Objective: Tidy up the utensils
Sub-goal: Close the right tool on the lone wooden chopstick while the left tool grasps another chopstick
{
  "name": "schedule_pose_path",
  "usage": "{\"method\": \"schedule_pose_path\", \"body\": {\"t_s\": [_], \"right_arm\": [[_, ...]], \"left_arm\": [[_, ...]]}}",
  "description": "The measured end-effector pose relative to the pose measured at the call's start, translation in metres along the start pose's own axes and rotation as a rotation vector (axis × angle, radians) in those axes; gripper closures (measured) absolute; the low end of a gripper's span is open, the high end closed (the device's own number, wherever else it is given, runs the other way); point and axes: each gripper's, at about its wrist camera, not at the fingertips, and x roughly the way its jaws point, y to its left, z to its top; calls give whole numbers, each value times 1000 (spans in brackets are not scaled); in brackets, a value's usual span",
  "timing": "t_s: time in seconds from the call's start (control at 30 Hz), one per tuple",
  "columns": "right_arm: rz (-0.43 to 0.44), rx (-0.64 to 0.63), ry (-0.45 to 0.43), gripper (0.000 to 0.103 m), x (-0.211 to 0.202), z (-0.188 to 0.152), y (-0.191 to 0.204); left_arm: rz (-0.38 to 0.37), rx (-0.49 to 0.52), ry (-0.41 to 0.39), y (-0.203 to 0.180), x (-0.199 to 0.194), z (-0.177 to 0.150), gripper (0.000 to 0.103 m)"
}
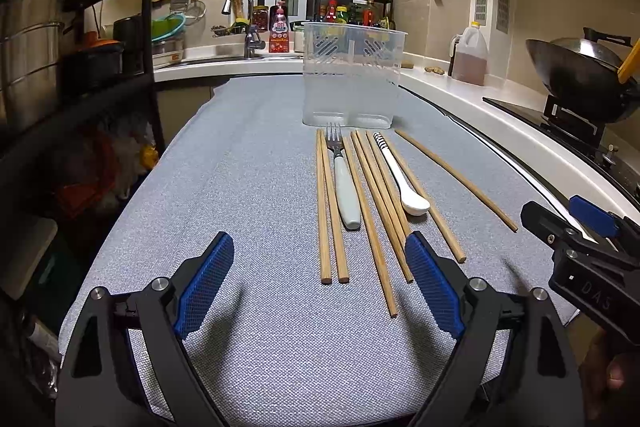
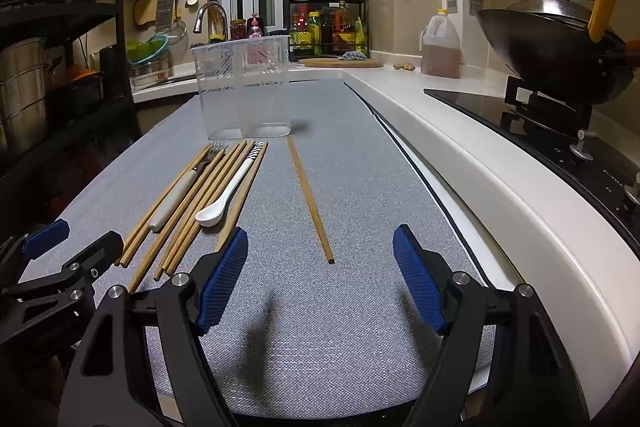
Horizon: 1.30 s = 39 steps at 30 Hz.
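A clear plastic utensil holder (image 1: 352, 79) (image 2: 244, 91) stands empty at the far end of a grey cloth mat (image 1: 260, 187). In front of it lie several wooden chopsticks (image 1: 328, 211) (image 2: 176, 227), a fork with a pale handle (image 1: 345, 191) (image 2: 178, 197) and a white spoon with a striped handle (image 1: 402, 183) (image 2: 222, 201). One chopstick (image 1: 456, 179) (image 2: 310, 199) lies apart to the right. My left gripper (image 1: 320, 247) is open above the near chopstick ends, holding nothing. My right gripper (image 2: 320, 239) is open around the lone chopstick's near end, apart from it.
A white counter edge (image 2: 500, 187) runs along the mat's right side, with a black hob and a wok (image 2: 552, 47) beyond it. An oil jug (image 2: 440, 43) stands at the back right. The sink and tap (image 1: 240, 11) are at the back, with black shelves (image 1: 80, 67) on the left.
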Motion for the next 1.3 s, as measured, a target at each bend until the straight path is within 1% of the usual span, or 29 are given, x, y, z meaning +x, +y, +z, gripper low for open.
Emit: {"method": "schedule_pose_path", "body": {"t_s": [0.13, 0.2, 0.23, 0.3, 0.33, 0.37, 0.4, 0.47, 0.53, 0.6, 0.63, 0.73, 0.83, 0.93, 1.03, 1.1, 1.13, 1.17, 1.2, 1.23, 1.3], "right_arm": [[0, 7, 10, 33, 1, -1, -1], [0, 9, 16, 37, 3, -2, -2], [1, 12, 24, 39, 6, -2, -3], [13, 33, 49, 51, 11, -2, -6], [19, 43, 59, 55, 14, -2, -9], [19, 53, 67, 62, 16, -1, -12], [18, 61, 75, 66, 20, 0, -15], [20, 72, 98, 67, 28, 0, -20], [29, 86, 125, 67, 37, -1, -24], [34, 87, 148, 67, 43, -4, -25], [36, 84, 152, 67, 45, -4, -24], [46, 65, 149, 67, 49, -3, -22], [45, 43, 151, 67, 52, -1, -21], [49, 34, 151, 70, 53, -1, -21], [63, 26, 152, 79, 53, 0, -21], [72, 22, 153, 89, 53, -1, -21], [83, 19, 154, 91, 53, -1, -20], [96, 17, 155, 97, 53, -1, -19], [108, 12, 156, 97, 53, -1, -18], [119, 8, 158, 98, 53, -1, -16], [136, 10, 161, 98, 52, -2, -13]], "left_arm": [[-1, 1, -1, 1, -1, -1, 20], [0, 0, 0, 1, 0, -1, 22], [0, -4, 2, 2, -1, 0, 24], [2, -13, 4, 5, 0, 0, 31], [3, -20, 6, 7, 1, 1, 36], [3, -25, 11, 9, 2, 1, 42], [4, -33, 19, 10, 4, 1, 45], [4, -40, 36, 12, 7, 0, 53], [-3, -35, 46, 11, 10, 0, 59], [-5, -25, 48, 8, 11, -1, 61], [-7, -23, 48, 7, 11, -1, 66], [-8, -28, 52, 7, 14, 0, 69], [10, -20, 72, 7, 18, 1, 77], [17, -30, 107, 11, 25, -2, 79], [15, -22, 116, 10, 27, -4, 79], [9, -14, 121, 7, 27, -3, 79], [8, -7, 126, 6, 28, -4, 79], [11, 3, 124, 4, 28, -4, 82], [13, 9, 123, 4, 27, -4, 88], [13, 18, 122, 3, 27, -4, 98], [18, 20, 123, 4, 26, -3, 99]]}}
